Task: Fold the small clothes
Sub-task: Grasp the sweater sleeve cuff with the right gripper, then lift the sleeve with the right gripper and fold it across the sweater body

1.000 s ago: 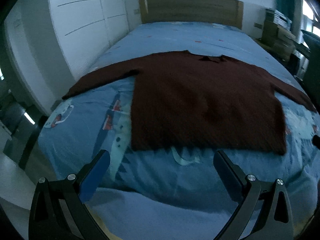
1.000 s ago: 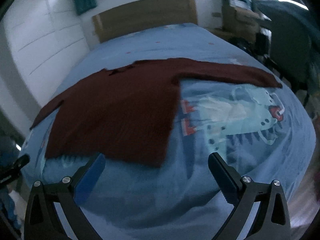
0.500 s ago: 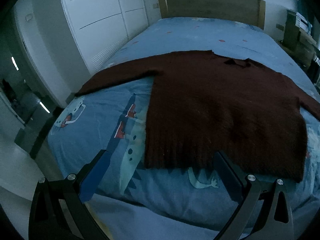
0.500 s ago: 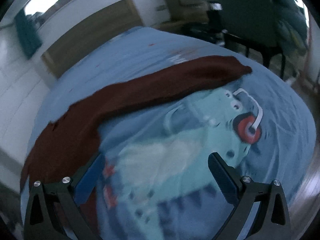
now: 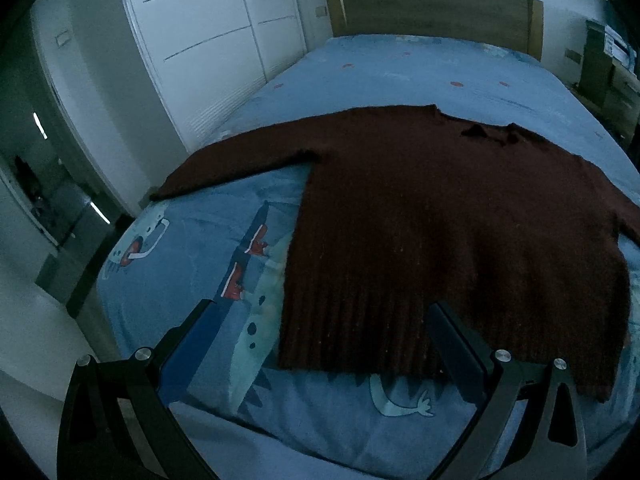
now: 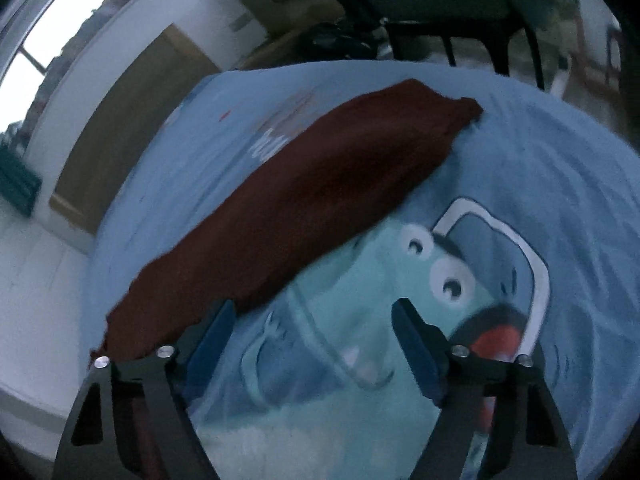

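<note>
Fingers, left gripper (image 5: 320, 332): spread, nothing between
Fingers, right gripper (image 6: 312, 330): closing, nothing between
Sweater (image 5: 440, 232): dark maroon, flat on bed (image 5: 192, 272); sleeve (image 6: 304, 196) toward 1 o'clock

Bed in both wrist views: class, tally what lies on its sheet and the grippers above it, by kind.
Sweater: 1
Grippers: 2, left gripper open, right gripper closing on nothing
Bed: 1
Total: 4

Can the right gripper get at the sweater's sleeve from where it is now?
Probably yes. The sleeve lies flat on the bed just ahead of the right gripper, nothing over it. The jaws are closing with only sheet between them.
</note>
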